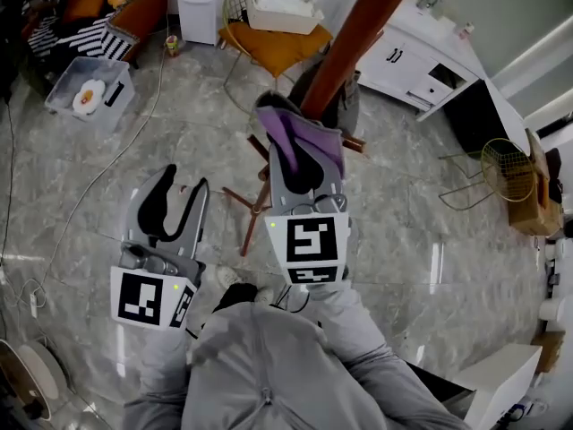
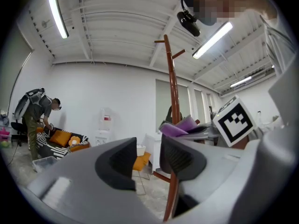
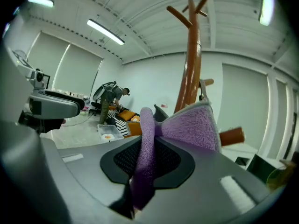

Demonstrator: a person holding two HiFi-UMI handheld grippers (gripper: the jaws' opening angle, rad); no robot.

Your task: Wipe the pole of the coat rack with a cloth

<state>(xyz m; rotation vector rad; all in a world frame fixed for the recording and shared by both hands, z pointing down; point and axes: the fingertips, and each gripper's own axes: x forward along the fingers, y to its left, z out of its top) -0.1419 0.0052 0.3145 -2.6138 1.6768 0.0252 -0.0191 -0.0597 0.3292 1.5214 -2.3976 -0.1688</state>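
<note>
Purple cloth point(image 3: 191, 125) is pinched in the right claw point(image 1: 300, 155) beside the pole point(image 1: 358, 34), while the left claw point(image 1: 183, 188) is spread.

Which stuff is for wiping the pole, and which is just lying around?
For the job: purple cloth, coat rack pole, right gripper holding the cloth.

Just lying about: orange chair, clear plastic box, wire basket, white cabinet.

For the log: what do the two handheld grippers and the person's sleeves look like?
The left gripper and right gripper both have light grey bodies with black textured jaw pads. Each carries a white cube printed with black square markers. The person's sleeves are grey.
</note>
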